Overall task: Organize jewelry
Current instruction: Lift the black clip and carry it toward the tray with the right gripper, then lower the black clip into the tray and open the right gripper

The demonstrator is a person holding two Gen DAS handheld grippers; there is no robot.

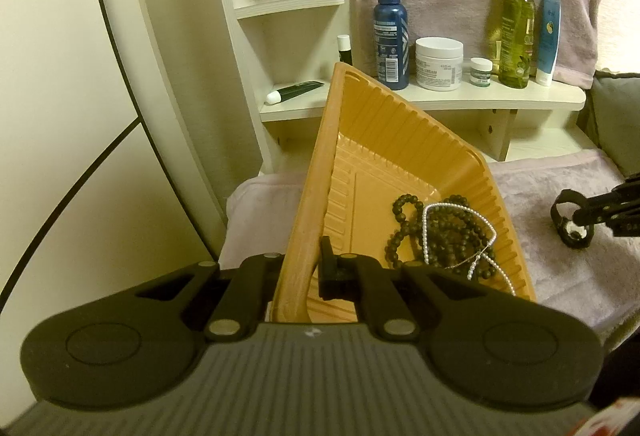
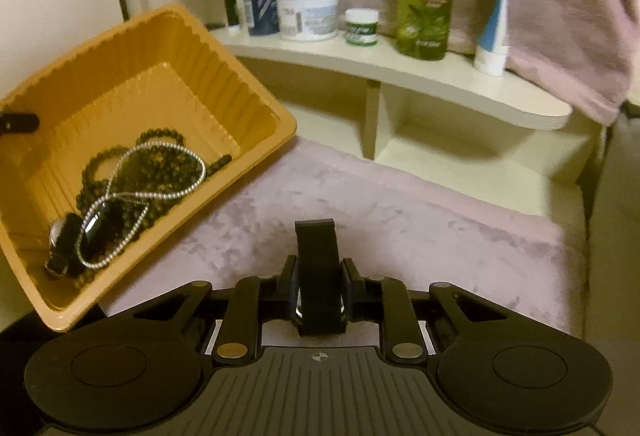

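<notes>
The left gripper [image 1: 298, 268] is clamped on the near wall of the orange tray [image 1: 400, 123], one finger outside and one inside, holding the tray tipped so its open face leans toward the right gripper. Ahead of those fingers and to their right, a dark bead string [image 1: 440, 228] and a pearl strand [image 1: 460, 232] lie bunched in the tray's lower corner.

The right gripper [image 2: 319, 276] holds a black watch [image 2: 318, 276] at a narrow opening, its pads pressing the two sides of the case. The strap's long axis runs straight out ahead, along the fingers, with its free end rising beyond the tips. The watch hangs over the pink towel [image 2: 400, 203], outside the tray.

From the right fingers the tray lies ahead and to the left, its nearest rim close by, another dark watch [image 2: 96, 232] already inside it. The next move probably carries the held watch leftward over that rim, and the right hand is the one placed to do it.
</notes>
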